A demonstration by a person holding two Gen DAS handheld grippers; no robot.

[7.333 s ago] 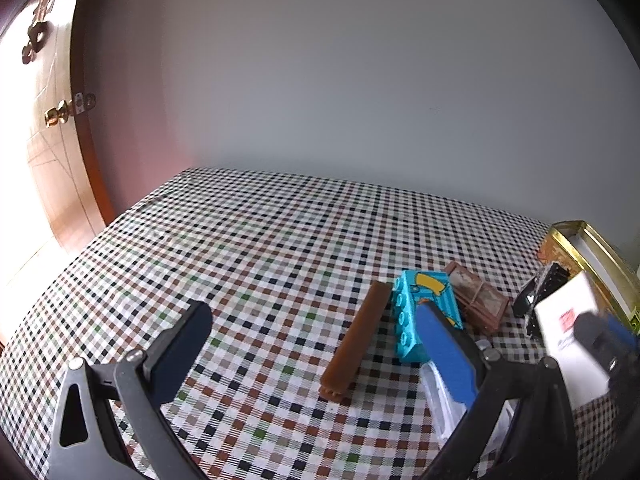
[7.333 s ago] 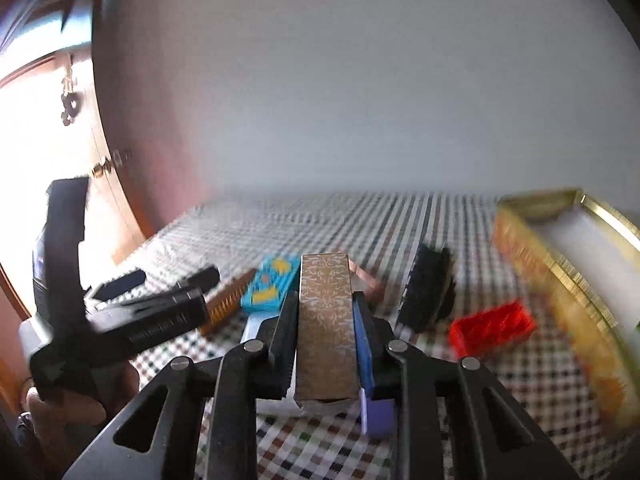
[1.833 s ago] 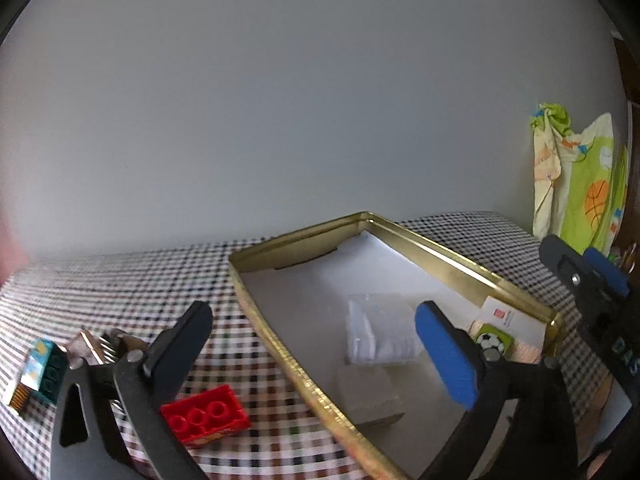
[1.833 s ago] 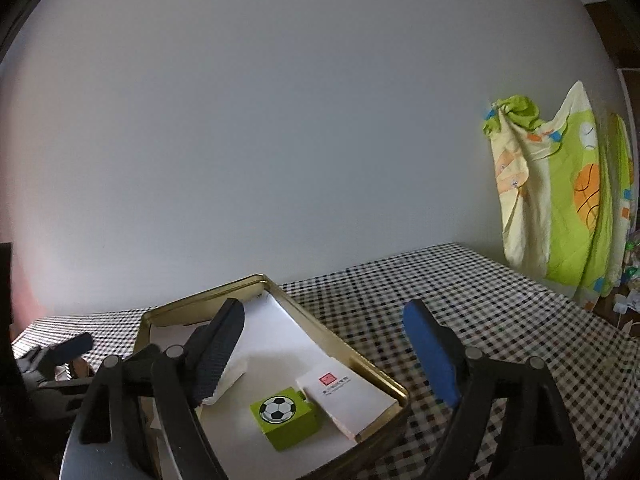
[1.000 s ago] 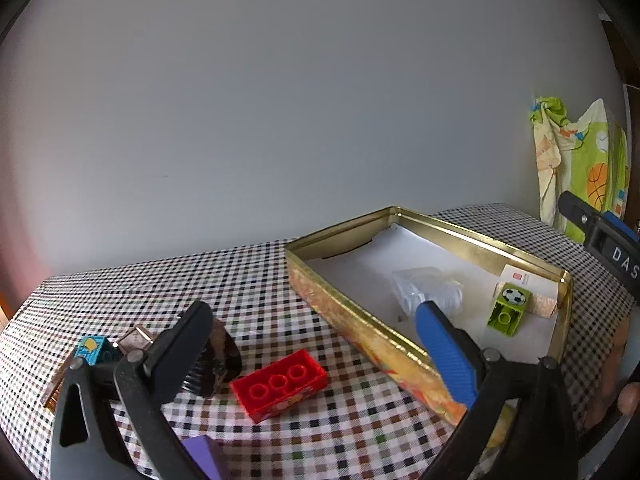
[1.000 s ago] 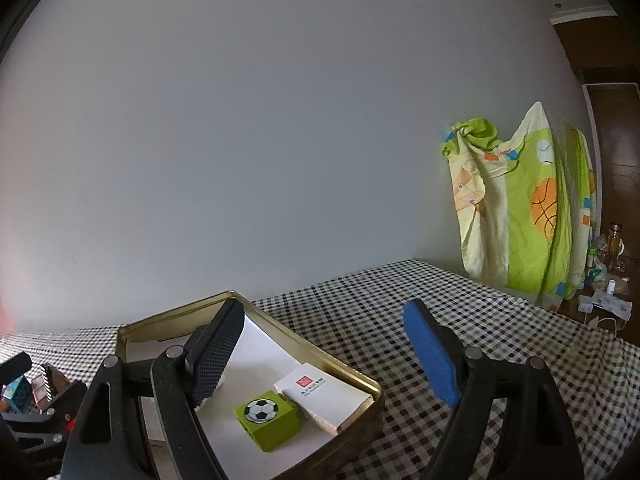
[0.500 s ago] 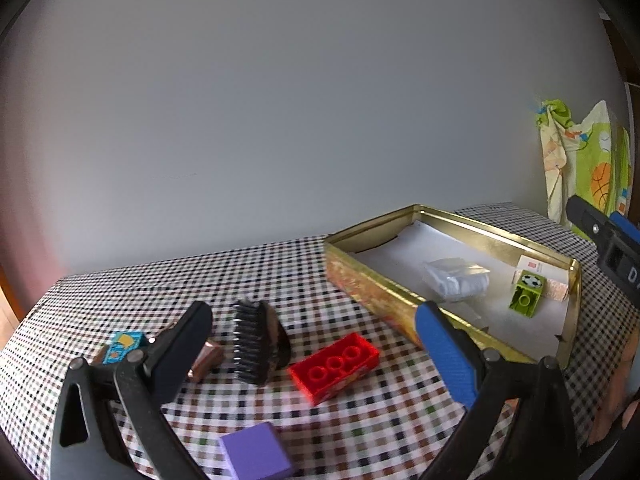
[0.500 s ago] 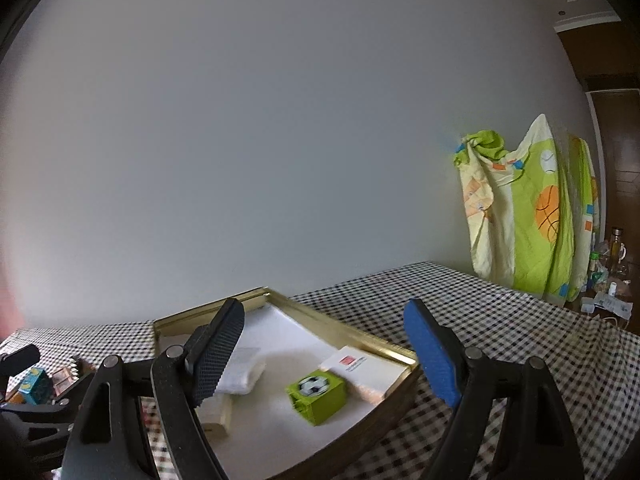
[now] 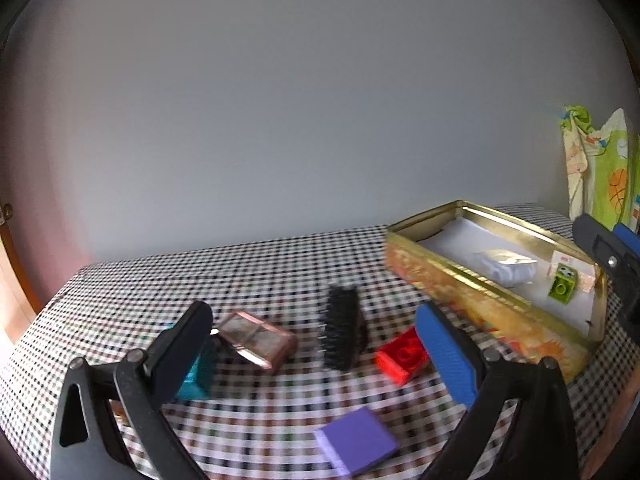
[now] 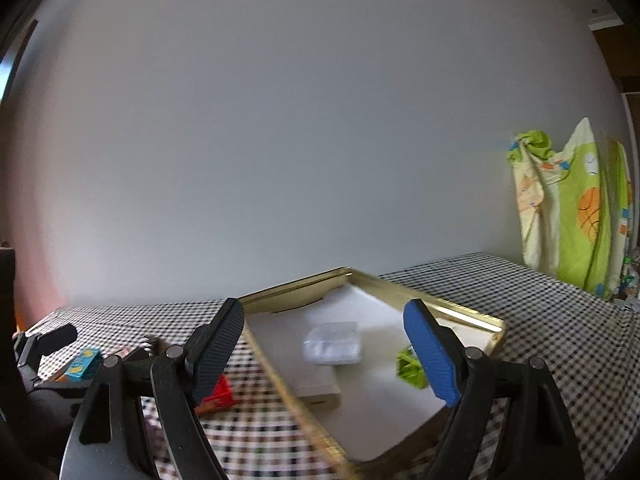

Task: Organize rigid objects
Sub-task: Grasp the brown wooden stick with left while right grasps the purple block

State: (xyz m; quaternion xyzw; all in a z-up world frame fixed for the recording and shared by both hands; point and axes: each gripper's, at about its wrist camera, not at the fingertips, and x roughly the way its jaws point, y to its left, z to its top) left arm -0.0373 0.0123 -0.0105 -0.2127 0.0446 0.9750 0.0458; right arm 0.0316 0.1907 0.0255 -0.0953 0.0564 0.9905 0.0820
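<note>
My left gripper (image 9: 316, 354) is open and empty above the checked tablecloth. Between and beyond its fingers lie a black brush (image 9: 344, 330), a red brick (image 9: 402, 354), a copper-framed case (image 9: 256, 338), a teal brick (image 9: 198, 372) and a purple block (image 9: 356, 440). The gold tin (image 9: 480, 300) stands to the right, holding a clear packet (image 9: 506, 266) and a green football brick (image 9: 563, 286). My right gripper (image 10: 324, 360) is open and empty over the tin (image 10: 460, 312), with the packet (image 10: 332, 344) and green brick (image 10: 408, 368) inside.
A pale wall stands behind the table. A green and yellow cloth (image 10: 572, 208) hangs at the far right. A wooden door edge (image 9: 12, 280) is at the left. In the right wrist view the red brick (image 10: 216, 394) and teal brick (image 10: 82, 364) lie left of the tin.
My left gripper has swung left, away from the tin, bringing the loose objects between its fingers. My right gripper has turned left over the tin. Both stayed open.
</note>
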